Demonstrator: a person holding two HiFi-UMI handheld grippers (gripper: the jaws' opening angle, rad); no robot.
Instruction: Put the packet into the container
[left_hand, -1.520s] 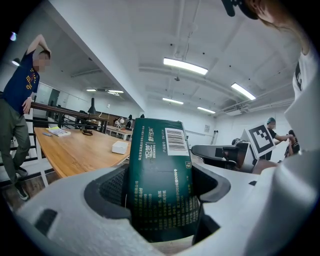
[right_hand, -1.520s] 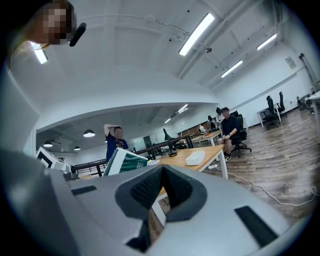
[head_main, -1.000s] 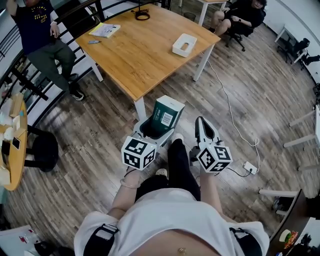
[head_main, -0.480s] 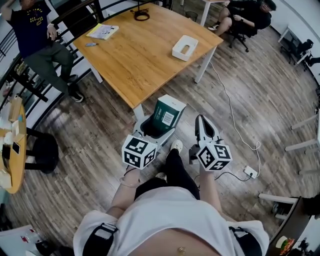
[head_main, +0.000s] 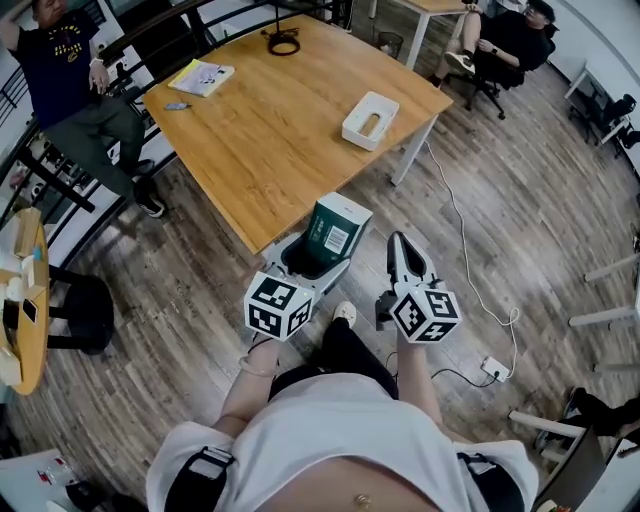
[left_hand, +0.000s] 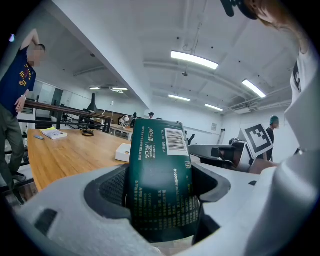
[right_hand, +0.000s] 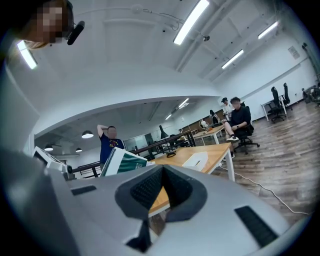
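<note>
**Head view: packet (head_main: 333, 234) gripped in mid-air, short of the worktop (head_main: 270, 130)**

We see the large wooden worktop ahead of us, standing on plank flooring. Our left tongs (head_main: 312, 258) are clamped on the dark green packet, which stands upright between the jaws just short of the worktop's near corner. The white container (head_main: 357, 131) sits on the worktop near its right edge, well apart from the packet. Our right tongs (head_main: 400, 245), beside the left, are closed on nothing.
</note>
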